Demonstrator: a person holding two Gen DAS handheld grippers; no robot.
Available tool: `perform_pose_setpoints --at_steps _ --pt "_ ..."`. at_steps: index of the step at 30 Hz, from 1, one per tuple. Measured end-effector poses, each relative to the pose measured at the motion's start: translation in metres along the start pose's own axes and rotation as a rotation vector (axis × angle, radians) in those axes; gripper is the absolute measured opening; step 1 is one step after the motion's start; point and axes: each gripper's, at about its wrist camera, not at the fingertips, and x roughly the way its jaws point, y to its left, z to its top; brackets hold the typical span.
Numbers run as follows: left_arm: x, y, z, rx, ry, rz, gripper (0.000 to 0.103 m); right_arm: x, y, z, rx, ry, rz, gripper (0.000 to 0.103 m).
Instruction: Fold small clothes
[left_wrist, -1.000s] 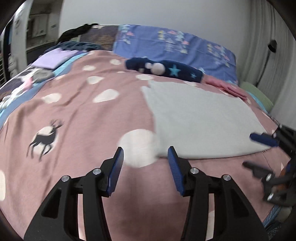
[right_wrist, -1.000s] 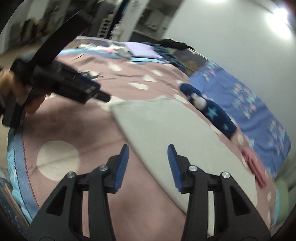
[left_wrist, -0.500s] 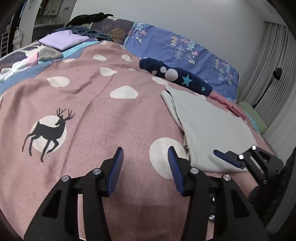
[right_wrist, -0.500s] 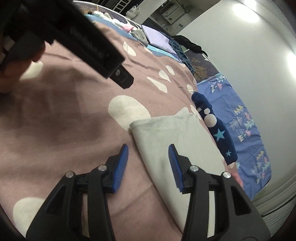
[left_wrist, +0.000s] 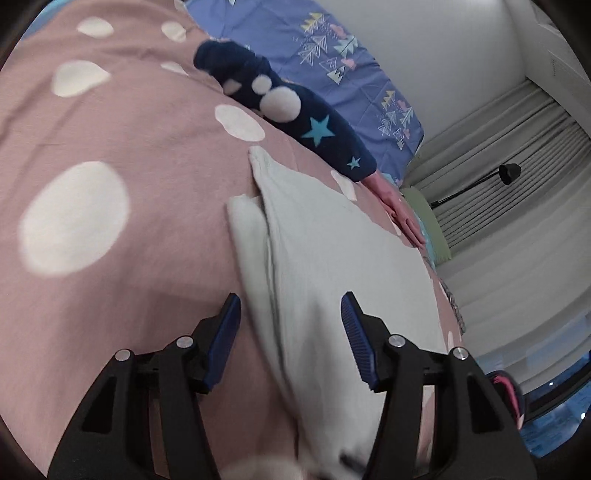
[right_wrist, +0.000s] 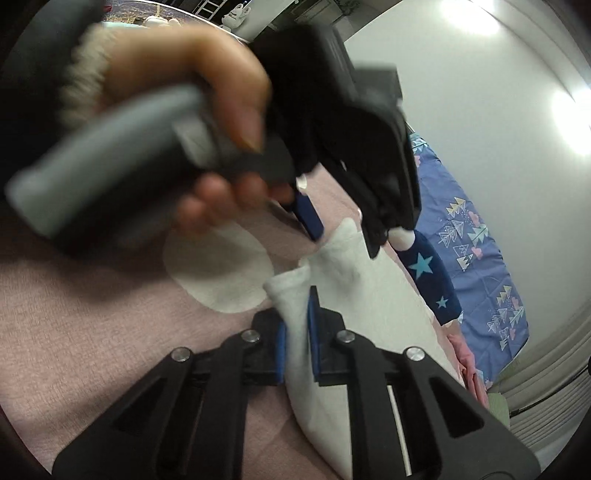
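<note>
Pale garment (left_wrist: 332, 251) runs toward one o'clock from my left gripper (left_wrist: 291, 332), jaws just widened astride its edge; right gripper (right_wrist: 295, 332) just clamped its corner.

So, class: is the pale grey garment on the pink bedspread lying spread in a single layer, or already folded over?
Folded over. The pale grey garment shows stacked layers along its left edge, and the right gripper pinches a doubled corner.

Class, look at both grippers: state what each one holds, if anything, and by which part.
The right gripper has just closed on the white garment, pinching its near corner edge. The left gripper holds nothing; its jaws stand open over the garment's edge.
</note>
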Motion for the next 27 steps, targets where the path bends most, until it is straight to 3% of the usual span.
perform_pose_setpoints --at_steps 2,3,5,7,8,9,11,13,18,20,22,24,27 --pt "0.011 0.0 0.011 -0.003 -0.023 -0.006 0.056 0.001 0.003 0.0 -0.013 0.004 -0.013 0.019" --pt "0.015 0.0 0.016 -0.01 -0.028 -0.008 0.056 0.004 0.006 0.0 -0.029 0.006 -0.024 0.03" --pt "0.021 0.0 0.024 -0.024 -0.035 -0.016 0.055 0.007 0.01 0.002 -0.05 0.007 -0.038 0.029" --pt "0.025 -0.001 0.028 -0.01 -0.036 0.015 0.014 0.014 0.009 0.004 -0.048 0.019 -0.028 0.008" --pt "0.025 0.001 0.03 -0.024 -0.036 0.053 0.006 0.015 0.007 0.005 -0.031 0.025 -0.003 0.007" --pt "0.02 0.002 0.03 -0.043 -0.059 0.04 0.006 0.006 0.0 0.006 0.014 0.016 0.025 0.005" --pt "0.008 -0.004 0.026 0.003 -0.117 0.047 0.006 -0.009 -0.006 0.008 0.069 -0.012 0.048 0.005" --pt "0.016 0.005 0.024 0.015 -0.083 0.118 0.006 -0.001 -0.003 0.006 0.057 0.022 0.077 0.005" --pt "0.015 0.017 0.02 -0.024 -0.091 0.078 0.011 -0.001 0.006 0.003 0.014 0.024 0.051 0.011" --pt "0.012 0.015 0.019 -0.021 -0.088 0.07 0.02 -0.004 0.003 0.002 0.019 0.023 0.058 0.018" --pt "0.008 0.011 0.015 -0.018 -0.087 0.033 0.037 -0.005 0.003 -0.002 0.013 0.041 0.02 0.038" --pt "0.009 0.004 0.011 0.004 -0.08 -0.003 0.05 0.001 0.002 -0.005 0.02 0.079 -0.008 0.039" --pt "0.018 -0.007 0.009 0.033 -0.075 0.009 0.052 0.012 -0.004 0.0 0.073 0.119 -0.008 0.039"
